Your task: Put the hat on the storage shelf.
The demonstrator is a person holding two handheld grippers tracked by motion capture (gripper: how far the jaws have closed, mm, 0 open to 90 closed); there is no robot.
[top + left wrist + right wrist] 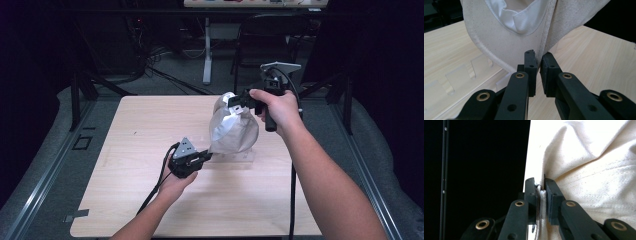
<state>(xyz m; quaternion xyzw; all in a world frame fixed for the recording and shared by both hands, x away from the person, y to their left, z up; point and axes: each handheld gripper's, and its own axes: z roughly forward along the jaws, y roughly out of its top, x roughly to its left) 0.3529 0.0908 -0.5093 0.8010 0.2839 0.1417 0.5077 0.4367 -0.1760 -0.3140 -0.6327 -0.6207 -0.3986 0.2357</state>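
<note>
A cream cloth bag (231,129) hangs in the air over the back right of the wooden table (145,125). My right gripper (236,104) is shut on its top hem, up high. The right gripper view has that folded hem (541,195) pinched between the jaws of the right gripper (540,186), with the cloth (594,177) spreading off to the right. My left gripper (207,154) is low, near the table, shut on the bag's bottom corner. Seen along the left gripper (539,62), the bag (506,42) has a thin edge running down between the nearly touching pads, and a white lining (519,17) shows inside.
A clear slotted plastic stand (235,159) lies on the table under the bag, seen as a pale slotted piece (461,77) left of the left jaws. A dark chair (270,30) and floor cables sit beyond the table's far edge. Black cables trail from both grippers.
</note>
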